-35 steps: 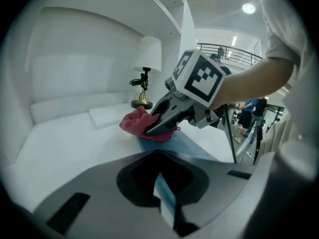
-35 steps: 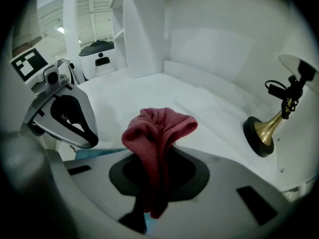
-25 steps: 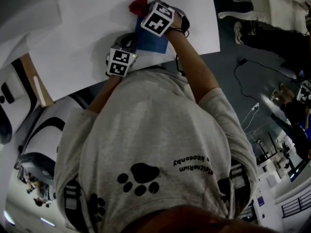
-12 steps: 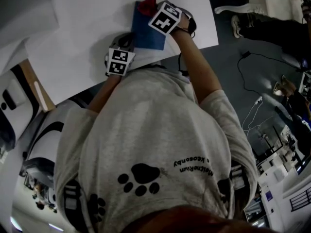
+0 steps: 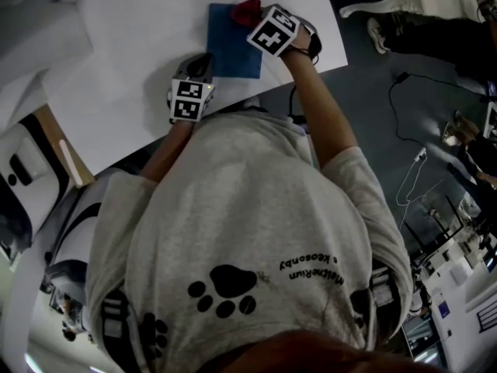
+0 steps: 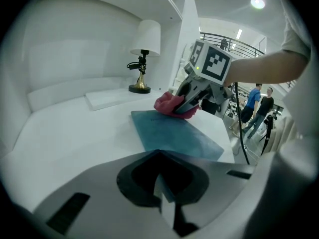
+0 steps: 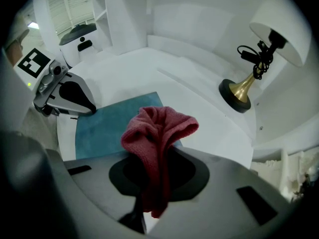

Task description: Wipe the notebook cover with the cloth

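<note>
A blue notebook lies flat on the white table. My right gripper is shut on a bunched red cloth and holds it down on the cover's far right corner. In the right gripper view the cloth fills the jaws over the notebook. My left gripper is at the notebook's near left corner. In the left gripper view that corner of the notebook runs between its shut jaws. The cloth and right gripper show at the cover's far end.
A brass desk lamp with a white shade stands at the table's back, also in the right gripper view. A flat white slab lies near it. The table edge runs just right of the notebook. People stand beyond.
My right gripper has slid the cloth rightward and away across the cover, and more of the blue cover shows. The left gripper has stayed at the near corner.
</note>
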Motion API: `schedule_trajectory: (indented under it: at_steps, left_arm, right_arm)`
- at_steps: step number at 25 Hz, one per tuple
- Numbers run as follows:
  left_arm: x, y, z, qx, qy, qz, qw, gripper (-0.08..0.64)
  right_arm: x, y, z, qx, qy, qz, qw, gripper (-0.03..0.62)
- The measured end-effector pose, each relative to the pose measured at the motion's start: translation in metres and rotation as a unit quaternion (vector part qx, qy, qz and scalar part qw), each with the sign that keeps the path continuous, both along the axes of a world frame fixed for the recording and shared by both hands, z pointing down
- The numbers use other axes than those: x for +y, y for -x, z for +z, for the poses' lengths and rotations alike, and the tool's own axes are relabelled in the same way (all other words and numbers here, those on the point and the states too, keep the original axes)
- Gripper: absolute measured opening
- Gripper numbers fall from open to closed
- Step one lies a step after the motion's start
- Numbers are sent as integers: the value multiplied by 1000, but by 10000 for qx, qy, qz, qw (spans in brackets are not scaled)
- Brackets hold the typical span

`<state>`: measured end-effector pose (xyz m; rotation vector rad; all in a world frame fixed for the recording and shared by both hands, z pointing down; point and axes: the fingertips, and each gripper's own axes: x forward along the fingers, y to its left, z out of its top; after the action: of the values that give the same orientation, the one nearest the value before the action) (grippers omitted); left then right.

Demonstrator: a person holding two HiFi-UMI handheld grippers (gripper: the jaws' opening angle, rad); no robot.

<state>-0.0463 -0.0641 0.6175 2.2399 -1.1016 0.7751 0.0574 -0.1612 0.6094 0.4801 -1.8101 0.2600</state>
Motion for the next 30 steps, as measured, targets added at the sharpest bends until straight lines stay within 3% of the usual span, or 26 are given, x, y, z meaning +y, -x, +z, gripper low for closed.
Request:
schedule_trajectory:
  at_steps: [15,24,30]
  left_arm:
    - [13,3,6,161,170,-54,9997,12]
    - [14,4,1,267,91,-159,9995,12]
    - [14,3,1,247,41,-132,9996,12]
  right_arm:
    - [7,-31,3,62,-133,445,9989,74]
    - [3,-35,-15,-458,-629,1005,9919,74]
    - [5,-6,-33,-810,-777,779,9906,74]
